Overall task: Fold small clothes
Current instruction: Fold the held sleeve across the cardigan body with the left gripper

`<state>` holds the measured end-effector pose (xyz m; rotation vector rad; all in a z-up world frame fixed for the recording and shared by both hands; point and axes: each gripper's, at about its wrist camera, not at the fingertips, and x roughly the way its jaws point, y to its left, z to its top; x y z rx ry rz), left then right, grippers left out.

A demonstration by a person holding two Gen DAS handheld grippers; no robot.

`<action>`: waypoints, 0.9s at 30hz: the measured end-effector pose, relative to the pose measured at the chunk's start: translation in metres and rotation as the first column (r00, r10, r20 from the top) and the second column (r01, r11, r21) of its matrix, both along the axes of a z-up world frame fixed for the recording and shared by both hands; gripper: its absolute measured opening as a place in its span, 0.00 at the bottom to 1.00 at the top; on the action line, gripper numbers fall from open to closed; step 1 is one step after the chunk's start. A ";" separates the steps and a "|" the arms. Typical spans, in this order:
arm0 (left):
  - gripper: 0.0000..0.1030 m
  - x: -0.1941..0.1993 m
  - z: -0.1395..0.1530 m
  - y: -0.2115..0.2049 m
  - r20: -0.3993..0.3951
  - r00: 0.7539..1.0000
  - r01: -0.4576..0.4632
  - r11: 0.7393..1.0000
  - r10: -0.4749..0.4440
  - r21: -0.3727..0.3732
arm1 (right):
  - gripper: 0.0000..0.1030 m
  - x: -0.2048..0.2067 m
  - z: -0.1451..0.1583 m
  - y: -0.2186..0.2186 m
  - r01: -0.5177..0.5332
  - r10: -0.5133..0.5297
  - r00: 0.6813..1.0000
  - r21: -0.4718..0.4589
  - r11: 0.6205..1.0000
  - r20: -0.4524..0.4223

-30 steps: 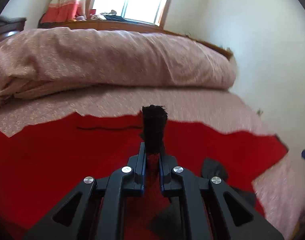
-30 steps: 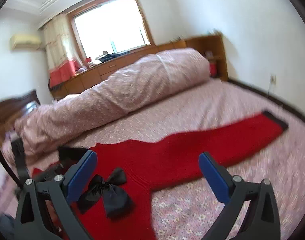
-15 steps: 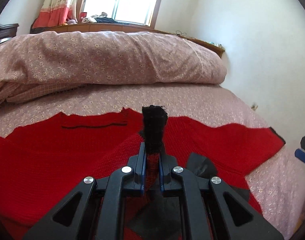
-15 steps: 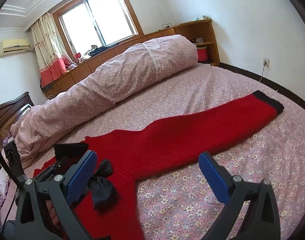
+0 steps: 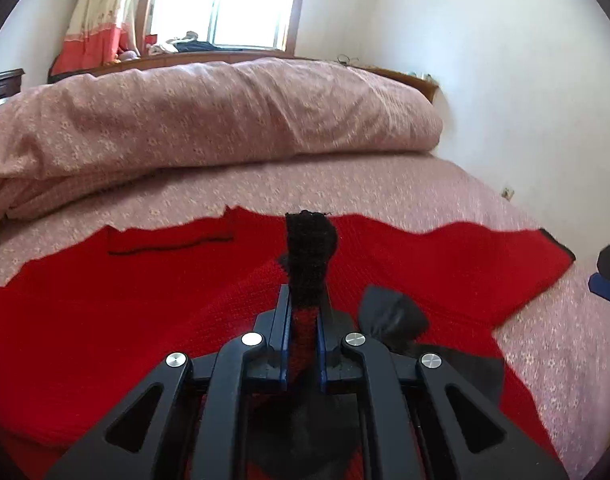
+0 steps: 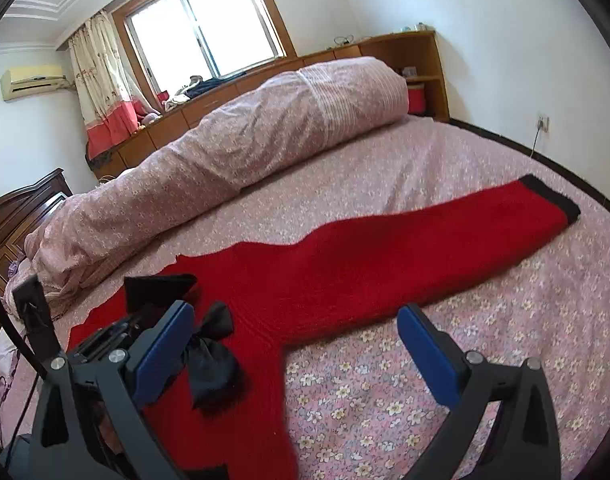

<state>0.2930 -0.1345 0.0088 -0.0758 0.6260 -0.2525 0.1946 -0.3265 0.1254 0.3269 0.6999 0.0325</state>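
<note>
A red knit sweater with black cuffs and a black bow lies on the bed. My left gripper is shut on one sleeve; its black cuff sticks up between the pads, held over the sweater's body. In the right wrist view the other sleeve stretches flat to the right and ends in a black cuff. My right gripper is open and empty, above the armpit of that sleeve. The bow and the left gripper with its cuff show at lower left.
The bed has a pink floral sheet. A rolled pink duvet lies along the far side. A wooden shelf unit and window stand behind. A wall socket is at the right.
My left gripper has carried the sleeve cuff further over the sweater's body. My right gripper has moved closer and lower toward the outstretched sleeve, staying open.
</note>
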 end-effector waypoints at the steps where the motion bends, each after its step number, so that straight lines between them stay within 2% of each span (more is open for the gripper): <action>1: 0.03 0.000 0.000 0.000 -0.001 1.000 0.002 1.000 -0.002 -0.001 | 1.00 0.001 -0.001 -0.001 0.003 -0.003 1.000 0.003 1.000 -0.006; 3: 0.03 -0.001 0.001 0.000 -0.006 1.000 0.005 1.000 -0.005 -0.002 | 1.00 0.000 -0.002 -0.002 0.008 -0.008 1.000 0.008 1.000 -0.009; 5: 0.09 -0.002 0.001 0.000 -0.013 1.000 0.008 1.000 -0.008 -0.004 | 1.00 -0.001 -0.002 -0.004 0.012 -0.012 1.000 0.012 1.000 -0.009; 7: 0.20 -0.007 0.003 -0.002 -0.021 0.999 0.026 1.000 -0.026 -0.016 | 1.00 -0.002 -0.001 -0.007 0.015 -0.015 1.000 0.017 1.000 -0.008; 11: 0.26 -0.029 0.014 -0.013 -0.003 0.997 0.079 0.996 -0.080 -0.047 | 1.00 -0.004 0.000 -0.009 0.020 -0.019 1.000 0.021 1.000 -0.006; 13: 0.31 -0.040 0.022 -0.018 0.001 0.994 0.112 0.990 -0.113 -0.086 | 1.00 -0.006 0.000 -0.011 0.021 -0.021 1.000 0.025 0.999 -0.008; 16: 0.32 -0.047 0.027 -0.020 -0.012 0.992 0.124 0.981 -0.127 -0.151 | 1.00 -0.008 0.000 -0.016 0.028 -0.027 1.000 0.032 0.999 -0.007; 20: 0.32 -0.045 0.030 -0.013 -0.017 0.998 0.054 0.978 -0.059 -0.202 | 1.00 -0.014 0.000 -0.028 0.044 -0.043 0.999 0.044 0.998 -0.008; 23: 0.32 -0.035 0.026 -0.002 -0.049 0.996 -0.083 0.974 0.074 -0.211 | 1.00 -0.021 -0.003 -0.043 0.060 -0.060 0.998 0.056 0.997 -0.015; 25: 0.32 -0.023 0.016 0.001 -0.094 0.987 -0.148 0.967 0.131 -0.208 | 1.00 -0.026 -0.007 -0.056 0.076 -0.075 0.997 0.070 0.995 -0.025; 27: 0.35 -0.003 -0.016 -0.003 -0.217 0.972 -0.140 0.966 0.093 -0.215 | 1.00 -0.030 -0.011 -0.073 0.088 -0.084 0.996 0.096 0.992 -0.041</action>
